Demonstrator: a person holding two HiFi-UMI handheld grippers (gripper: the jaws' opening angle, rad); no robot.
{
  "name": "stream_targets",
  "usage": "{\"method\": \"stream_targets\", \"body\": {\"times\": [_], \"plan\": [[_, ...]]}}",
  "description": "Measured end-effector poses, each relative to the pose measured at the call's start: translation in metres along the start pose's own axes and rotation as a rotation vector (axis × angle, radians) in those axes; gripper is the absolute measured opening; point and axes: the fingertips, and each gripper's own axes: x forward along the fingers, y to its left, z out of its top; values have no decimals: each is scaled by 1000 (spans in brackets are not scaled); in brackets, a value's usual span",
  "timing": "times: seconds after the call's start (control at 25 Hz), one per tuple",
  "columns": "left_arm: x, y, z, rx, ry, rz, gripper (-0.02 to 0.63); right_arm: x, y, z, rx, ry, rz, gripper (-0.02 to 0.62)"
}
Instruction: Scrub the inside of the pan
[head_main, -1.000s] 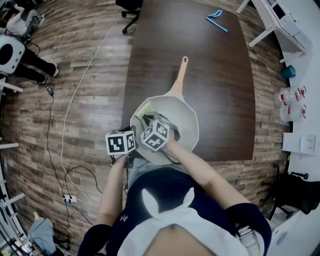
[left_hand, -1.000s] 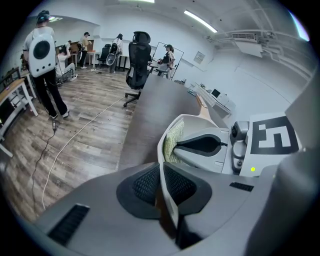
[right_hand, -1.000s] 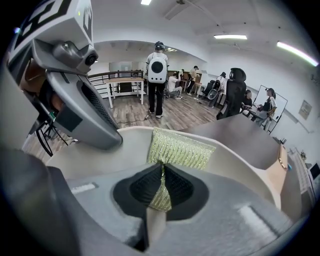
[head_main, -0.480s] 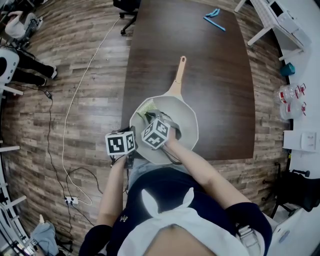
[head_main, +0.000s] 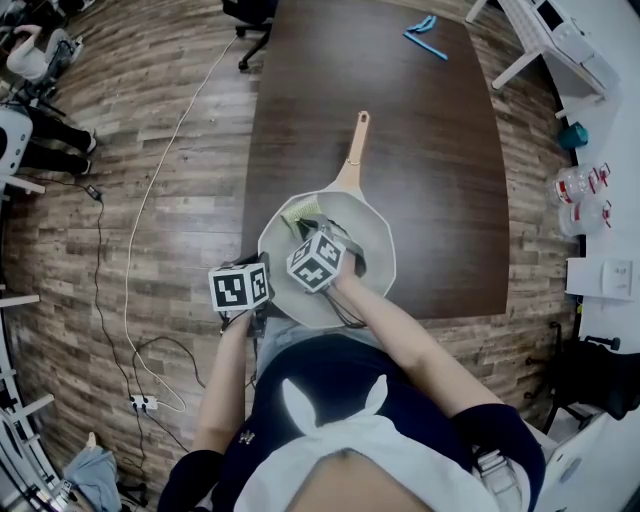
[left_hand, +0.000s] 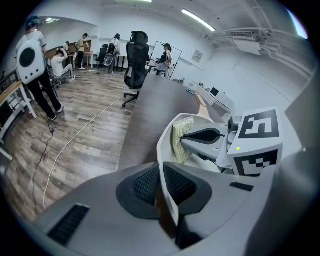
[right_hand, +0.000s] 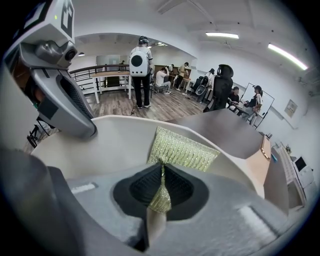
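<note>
- The pan (head_main: 375, 250) is seen lying on the dark table (head_main: 430, 150), close to the near edge, with its long handle (head_main: 355, 150) pointed away from the person.
- The near rim of the pan is clamped by the left gripper (left_hand: 161, 182); its fingers (left_hand: 145, 184) are closed almost together, with only the thin pale wall of the pan between them, so the pan is judged to be steadied for scrubbing.
- A green-gold scrub pad (right_hand: 182, 150) is held by the right gripper (right_hand: 161, 185); its fingers (right_hand: 145, 187) are pinched tight on a gathered corner of the pad, and the rest of the pad is spread flat against the pan's inner surface.
- In the head view the pad is found at the far left of the bowl, by the wall just below the handle's root.
- The scrubbing step is therefore judged to be under way: grip, tool and contact are all in place.
- How much of the inside has been covered cannot be told; the pale interior looks even, and no dirt, foam or water can be made out in any view.
- The middle of the floor and the right-hand wall are taken to be the parts left to work, as the pad lies well apart from them.
- Nothing has yet been released or set aside.
</note>
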Motion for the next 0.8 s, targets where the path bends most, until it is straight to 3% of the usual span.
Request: {"method": "stream_targets", "body": {"times": [0.8], "plan": [[-1, -5, -4, 2, 2, 0, 28, -8, -34, -27, 90, 80, -78, 20]]}}
